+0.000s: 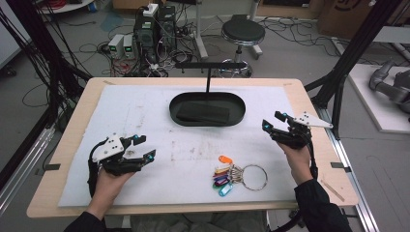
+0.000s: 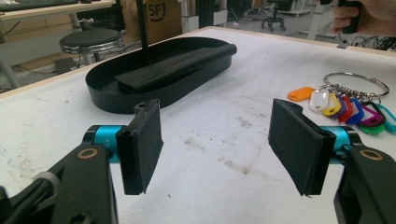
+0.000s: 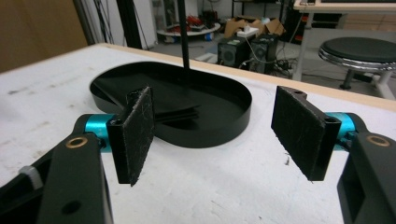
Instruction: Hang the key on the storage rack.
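Note:
A black oval tray [image 1: 177,98] stands at the back middle of the white mat, with a thin post and crossbar [image 1: 209,65] rising from its far side. A folded black sheet [image 1: 203,112] lies inside it. A metal key ring [image 1: 255,177] with several coloured tags [image 1: 223,177] lies near the front edge. My left gripper [image 1: 146,146] is at the front left, open and empty, pointing toward the tray [image 2: 112,100] and the tags [image 2: 343,106]. My right gripper [image 1: 271,120] hovers at the right, open and empty, facing the tray [image 3: 210,137].
The mat covers a wooden table [image 1: 309,104]. Black frame posts [image 1: 355,46] stand at the right and left. A stool [image 1: 243,33], computer boxes and cables sit on the floor behind. In the left gripper view, the person's other hand [image 2: 369,14] is at top right.

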`<act>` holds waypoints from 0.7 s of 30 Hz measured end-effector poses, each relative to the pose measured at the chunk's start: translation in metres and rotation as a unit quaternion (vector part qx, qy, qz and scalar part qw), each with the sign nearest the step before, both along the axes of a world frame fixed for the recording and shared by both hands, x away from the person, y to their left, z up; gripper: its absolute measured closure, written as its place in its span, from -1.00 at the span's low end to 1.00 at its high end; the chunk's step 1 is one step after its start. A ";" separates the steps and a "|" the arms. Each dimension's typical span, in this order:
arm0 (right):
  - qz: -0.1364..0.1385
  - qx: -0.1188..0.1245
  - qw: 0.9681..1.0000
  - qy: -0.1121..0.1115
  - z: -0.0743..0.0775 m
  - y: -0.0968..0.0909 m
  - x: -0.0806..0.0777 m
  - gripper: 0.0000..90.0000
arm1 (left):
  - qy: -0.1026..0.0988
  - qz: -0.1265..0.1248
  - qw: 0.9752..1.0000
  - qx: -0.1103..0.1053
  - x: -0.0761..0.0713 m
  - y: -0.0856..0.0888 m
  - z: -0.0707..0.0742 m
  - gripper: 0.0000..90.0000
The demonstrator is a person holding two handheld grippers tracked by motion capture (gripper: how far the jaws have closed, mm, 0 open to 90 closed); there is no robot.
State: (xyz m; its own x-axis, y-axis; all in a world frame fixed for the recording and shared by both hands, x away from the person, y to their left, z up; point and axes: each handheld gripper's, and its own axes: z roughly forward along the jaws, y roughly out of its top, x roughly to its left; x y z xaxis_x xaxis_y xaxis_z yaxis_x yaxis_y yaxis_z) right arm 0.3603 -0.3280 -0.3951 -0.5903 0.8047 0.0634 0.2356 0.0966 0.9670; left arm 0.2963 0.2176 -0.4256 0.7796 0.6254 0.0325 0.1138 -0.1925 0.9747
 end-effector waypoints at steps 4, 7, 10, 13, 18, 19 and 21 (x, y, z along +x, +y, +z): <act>0.009 0.014 1.000 -0.019 0.003 -0.004 -0.009 -0.31 | -0.002 0.005 1.000 0.000 0.001 0.002 0.000 -0.23; 0.012 -0.004 1.000 -0.025 0.005 -0.006 -0.018 -0.41 | 0.000 0.007 1.000 0.000 0.002 0.003 -0.001 -0.23; 0.021 -0.025 0.999 -0.021 0.006 -0.007 -0.028 -0.35 | 0.001 0.009 1.000 0.001 0.001 0.005 -0.002 -0.23; 0.027 -0.023 0.999 -0.007 0.005 -0.009 -0.036 -0.35 | -0.003 0.014 1.000 0.000 -0.002 0.008 -0.001 -0.23; 0.034 -0.011 0.999 0.033 0.002 -0.010 -0.049 -0.16 | -0.006 0.015 1.000 -0.001 0.000 0.008 0.001 -0.23; 0.033 -0.012 0.998 0.044 -0.001 -0.010 -0.051 -0.11 | -0.005 0.014 1.000 -0.002 0.001 0.007 0.000 -0.23; 0.029 -0.027 0.997 0.067 -0.007 -0.010 -0.055 0.00 | -0.005 0.010 1.000 0.001 0.002 0.005 0.000 -0.23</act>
State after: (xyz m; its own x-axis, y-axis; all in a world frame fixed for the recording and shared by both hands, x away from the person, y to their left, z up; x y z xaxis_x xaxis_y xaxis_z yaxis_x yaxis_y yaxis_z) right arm 0.3052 -0.3382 -0.4019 -0.6246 0.7742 0.1025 0.3546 0.1641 0.9205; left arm 0.2981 0.2231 -0.4257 0.7661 0.6414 0.0417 0.1085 -0.1930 0.9752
